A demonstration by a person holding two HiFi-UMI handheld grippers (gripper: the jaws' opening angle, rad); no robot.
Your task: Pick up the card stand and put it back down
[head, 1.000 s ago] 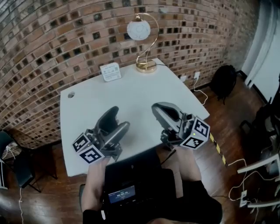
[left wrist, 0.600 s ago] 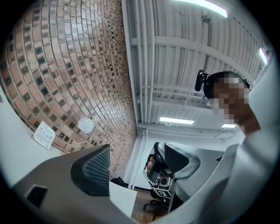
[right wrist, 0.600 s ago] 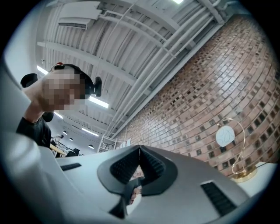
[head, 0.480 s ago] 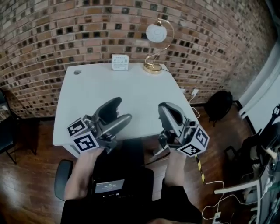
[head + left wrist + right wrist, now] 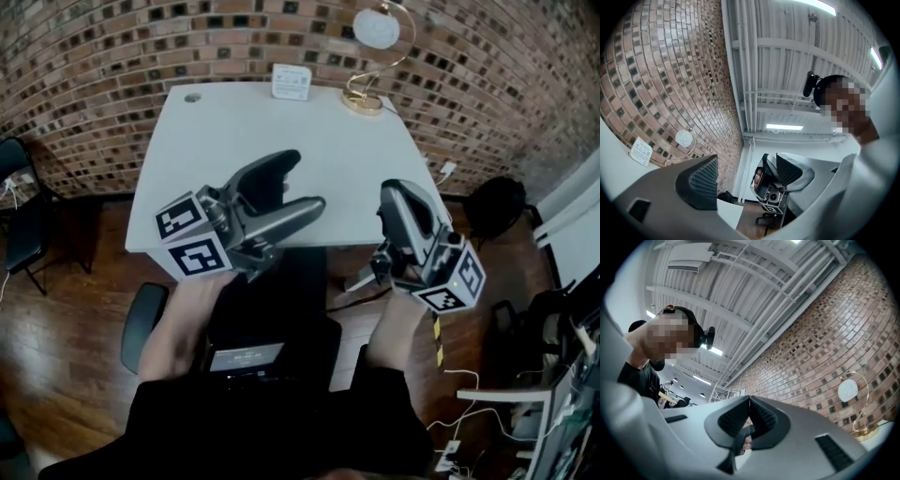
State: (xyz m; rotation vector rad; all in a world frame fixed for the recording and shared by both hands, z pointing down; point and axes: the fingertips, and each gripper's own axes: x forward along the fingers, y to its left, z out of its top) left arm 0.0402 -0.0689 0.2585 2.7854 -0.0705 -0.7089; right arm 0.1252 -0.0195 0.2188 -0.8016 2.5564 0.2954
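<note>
1 table [image 5: 281, 150] upper centre | 1 card stand [image 5: 291, 82] on its far edge | 1 lamp [image 5: 362, 101] near, right of card stand | 1 chair [image 5: 26, 216] far left | 1 bag [image 5: 495, 202] right

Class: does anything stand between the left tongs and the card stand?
Nothing visible does: only bare table lies between the left tongs and the card stand; the lamp stands off to its right.

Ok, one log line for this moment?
phase: pre-grasp | left gripper: open, empty | right gripper: shut, empty | card stand: untouched, far edge of table
</note>
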